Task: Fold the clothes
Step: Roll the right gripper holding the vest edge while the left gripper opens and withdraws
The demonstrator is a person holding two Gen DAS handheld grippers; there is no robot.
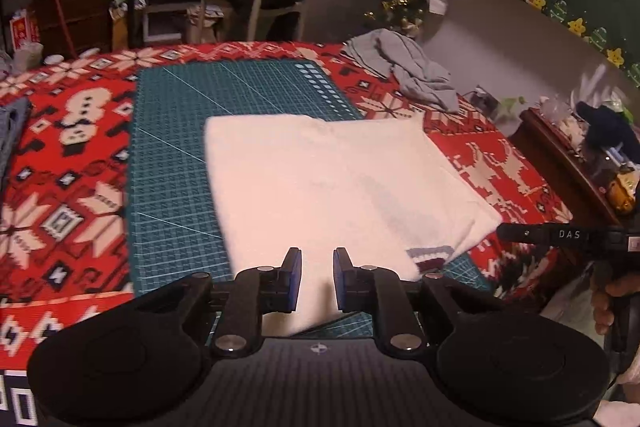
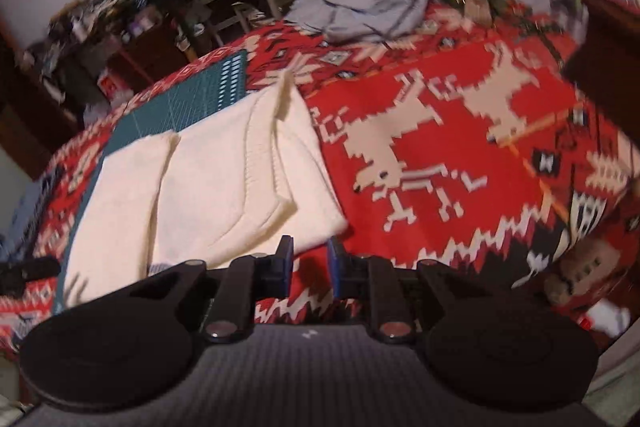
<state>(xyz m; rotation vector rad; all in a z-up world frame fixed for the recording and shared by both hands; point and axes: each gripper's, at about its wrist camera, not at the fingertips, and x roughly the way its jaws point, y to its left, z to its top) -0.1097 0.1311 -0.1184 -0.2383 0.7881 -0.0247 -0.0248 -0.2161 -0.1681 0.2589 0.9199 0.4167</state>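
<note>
Red patterned tablecloth [image 1: 72, 163] covers the bench — folded cream knitted sweater [image 1: 320, 187] lies just ahead of both hand-held grippers, left [image 1: 317, 277] and right [image 2: 307, 267], jaws slightly apart, empty.

Warm, dim indoor light is overexposing the white sweater [image 1: 320, 179], while motion blur is smearing the fisheye-bent right wrist view.

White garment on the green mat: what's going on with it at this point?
A person with a handheld gripper in each hand is folding clothes on a table with a red Christmas cloth. The white garment lies folded into a rough rectangle on the green cutting mat. Neither tool holds it: the left gripper hovers over its near edge with jaws slightly apart, and the right gripper is off its corner, empty. A crumpled grey garment waits at the far side.
</note>
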